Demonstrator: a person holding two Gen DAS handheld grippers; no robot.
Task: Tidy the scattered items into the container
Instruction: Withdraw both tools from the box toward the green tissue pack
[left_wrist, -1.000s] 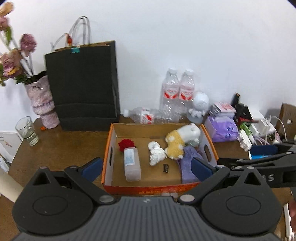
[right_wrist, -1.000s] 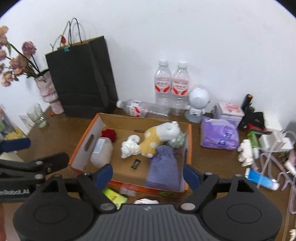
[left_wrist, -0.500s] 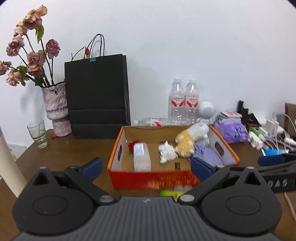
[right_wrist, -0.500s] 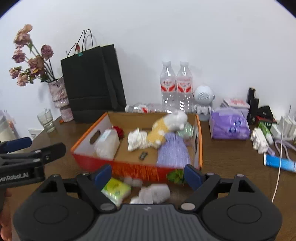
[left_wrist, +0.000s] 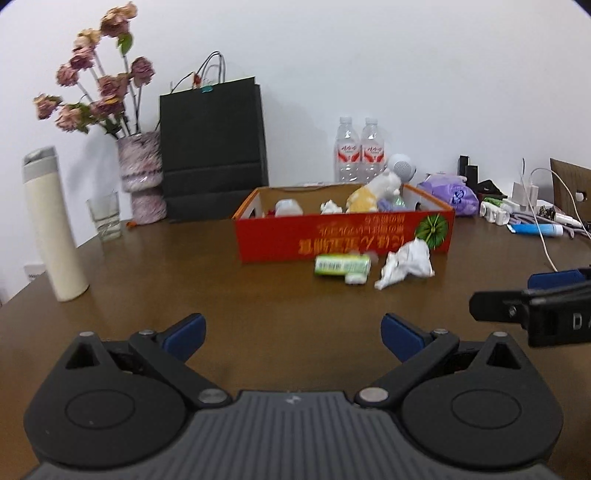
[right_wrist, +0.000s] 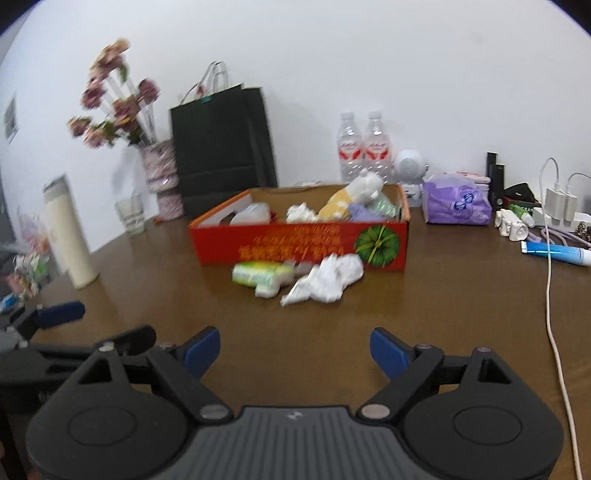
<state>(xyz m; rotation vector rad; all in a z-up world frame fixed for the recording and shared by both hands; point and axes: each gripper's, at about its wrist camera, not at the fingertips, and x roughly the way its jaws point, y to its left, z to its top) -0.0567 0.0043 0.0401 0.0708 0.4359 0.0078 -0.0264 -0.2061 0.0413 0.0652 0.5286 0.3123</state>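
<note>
- The orange-red cardboard box (left_wrist: 343, 236) stands on the brown wooden table (left_wrist: 184, 280) and already holds several things: a translucent plastic bottle (right_wrist: 251, 214), a small white crumpled figure (right_wrist: 301, 213), a yellow-and-white plush toy (right_wrist: 351, 195) and a lilac cloth pouch (right_wrist: 360, 213).
- By my judgement most of the tidying is done; the box looks fairly full.
- Three things lie loose on the table just in front of the box's printed wall: a green packet of tissues (left_wrist: 341, 265), a small white block (left_wrist: 355, 278) touching it, and a crumpled white paper wad (left_wrist: 406, 264) just beside them.
- These three are probably what is left to put in. Whether the clutter to the right of the box, such as the blue tube (right_wrist: 557, 253) and the purple tissue pack (right_wrist: 456, 205), belongs to the task I cannot tell.
- The left gripper (left_wrist: 291, 332) has its blue-padded jaws wide apart with nothing between them; it hangs above bare table, well short of the loose things.
- The right gripper (right_wrist: 295, 350) likewise stands wide apart and empty; its jaws have just been opening a little further, and only bare table lies between them. It touches nothing.
- Both grippers point toward the loose things and the box; the paper wad lies most directly ahead of the right one, so it seems a likely next pick.
</note>
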